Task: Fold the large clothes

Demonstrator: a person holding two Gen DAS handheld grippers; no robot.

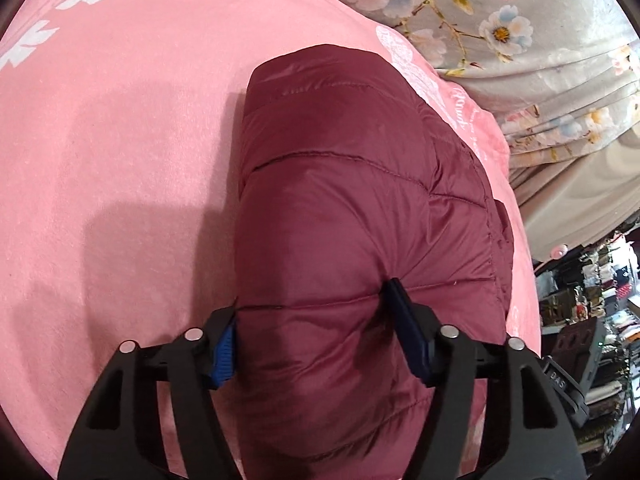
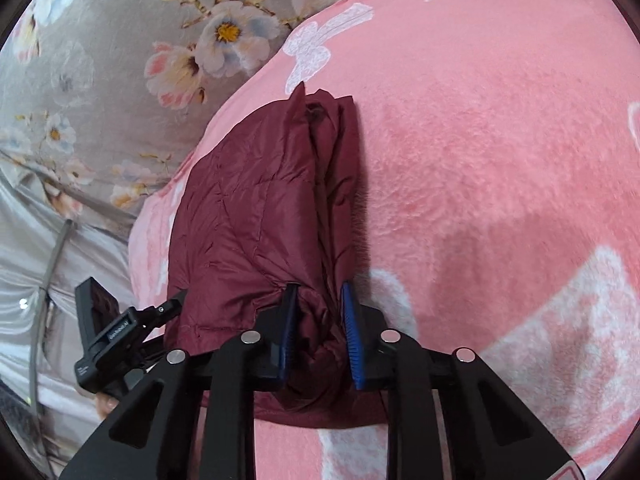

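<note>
The maroon quilted jacket lies already folded into a long, puffy bundle on the pink blanket, along the blanket's edge nearest the grey floral sheet. Both tongs grip the bundle's near end. The left gripper spans the full width of the padding, its blue pads pressing into the two sides. The right gripper is clenched much narrower, pinching a gathered fold of the stacked layers.

The likely trouble is the slick, springy filling. The shell could slide out from between the pads, or the bundle could puff open if either grip eases. Since the right tongs seem to hold only some of the layers, a lift or turn might peel the top layers away and undo the fold. Uneven pulling could also drag the bundle off the blanket's edge onto the sheet.

The right wrist view shows the open side of the bundle, with its stacked layer edges and a peaked corner at the far end; the left wrist view shows only the smooth quilted top. The left view alone shows the cluttered shelves beyond the bed.
</note>
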